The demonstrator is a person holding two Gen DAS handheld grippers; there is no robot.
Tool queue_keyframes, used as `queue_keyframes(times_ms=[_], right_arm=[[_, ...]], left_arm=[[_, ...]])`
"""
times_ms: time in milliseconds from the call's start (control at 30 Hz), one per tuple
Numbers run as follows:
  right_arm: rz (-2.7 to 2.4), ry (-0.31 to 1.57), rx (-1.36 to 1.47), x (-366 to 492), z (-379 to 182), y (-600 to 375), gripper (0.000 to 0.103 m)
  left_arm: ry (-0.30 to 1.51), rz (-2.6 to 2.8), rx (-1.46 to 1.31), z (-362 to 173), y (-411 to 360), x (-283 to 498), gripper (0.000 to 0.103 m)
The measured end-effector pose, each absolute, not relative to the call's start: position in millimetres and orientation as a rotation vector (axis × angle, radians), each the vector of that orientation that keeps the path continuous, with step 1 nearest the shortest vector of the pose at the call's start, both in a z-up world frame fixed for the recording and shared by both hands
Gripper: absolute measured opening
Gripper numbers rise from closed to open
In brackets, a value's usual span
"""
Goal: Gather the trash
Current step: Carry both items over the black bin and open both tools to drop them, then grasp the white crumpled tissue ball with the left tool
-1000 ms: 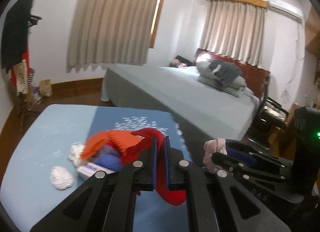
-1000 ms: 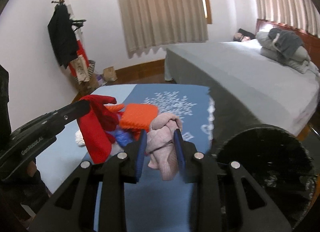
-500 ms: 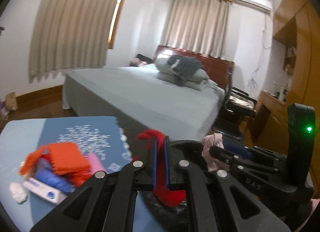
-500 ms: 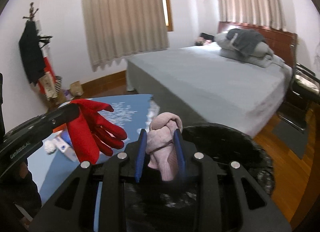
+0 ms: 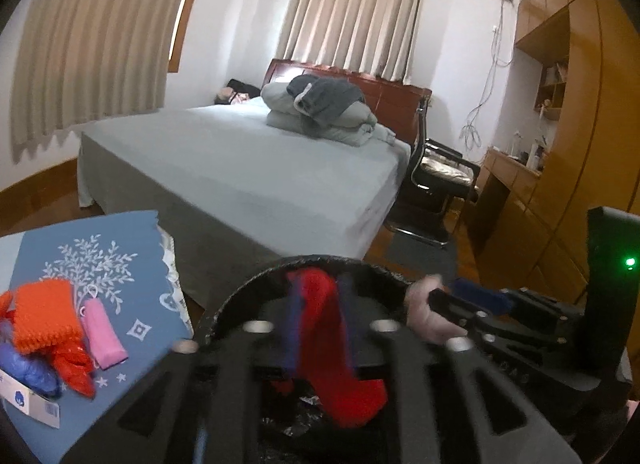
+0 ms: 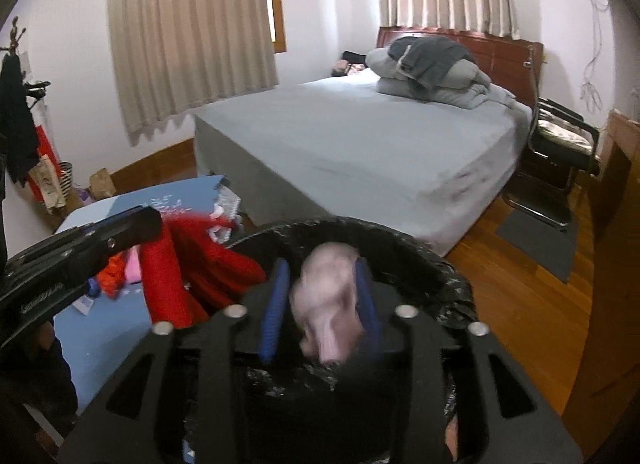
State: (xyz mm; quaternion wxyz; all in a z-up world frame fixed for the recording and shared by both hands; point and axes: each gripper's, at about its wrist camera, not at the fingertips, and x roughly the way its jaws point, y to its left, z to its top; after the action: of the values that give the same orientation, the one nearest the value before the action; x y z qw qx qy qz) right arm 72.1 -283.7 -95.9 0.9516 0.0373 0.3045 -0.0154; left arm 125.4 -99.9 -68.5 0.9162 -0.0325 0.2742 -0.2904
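In your left wrist view, your left tongs (image 5: 318,328) hang over the round black trash bin with a black bag inside (image 5: 240,296). They are clenched on a soft red glove (image 5: 340,376), which dangles down into the bin's mouth. To the right, your right tongs (image 5: 452,304) poke in with a pale pink cloth lump (image 5: 420,312). On the blue bench with the white tree print (image 5: 132,240), more trash waits: an orange knitted piece (image 5: 44,320), a small pink pouch (image 5: 102,334), a crinkly red wrapper (image 5: 74,370), a blue bag (image 5: 24,368) and a white box (image 5: 28,400). In your right wrist view, your right tongs (image 6: 320,304) are over the bin too, squeezing the pink lump (image 6: 328,304) between the blue pads (image 6: 274,308). The red glove (image 6: 180,272) hangs from your left tongs (image 6: 152,223) just beside. I think you are partway done: two pieces are ready to drop, but neither is let go yet, and the pile on the bench is left to collect.
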Motion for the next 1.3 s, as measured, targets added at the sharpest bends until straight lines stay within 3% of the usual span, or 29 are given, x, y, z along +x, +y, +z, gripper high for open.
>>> queue_keyframes(times_ms=[33,167,267,600,900,1300], right_arm=[[-0.039,0.615,0.076,72,-97,-286,0.054],[-0.045,0.599,0.073,72,-98,-283,0.079],[-0.024,0.572,0.071,73,-96,-272,0.089],[0.199,0.578,0.074,100,-103,-167,0.093],[0.34,0.615,0.016,121,-124,-76,0.093],[0.371,0.667,-0.023,136,-151,-30,0.093]], left_arm=[[0.565,-0.582,-0.069,-70,-96,125,0.043],[0.551,-0.512,-0.067,-70,-73,123,0.054],[0.526,-0.428,-0.051,-68,-48,118,0.066],[0.492,-0.098,0.009,-77,67,97,0.07],[0.58,0.183,-0.006,-115,183,93,0.07],[0.722,0.251,-0.056,-167,235,113,0.07]])
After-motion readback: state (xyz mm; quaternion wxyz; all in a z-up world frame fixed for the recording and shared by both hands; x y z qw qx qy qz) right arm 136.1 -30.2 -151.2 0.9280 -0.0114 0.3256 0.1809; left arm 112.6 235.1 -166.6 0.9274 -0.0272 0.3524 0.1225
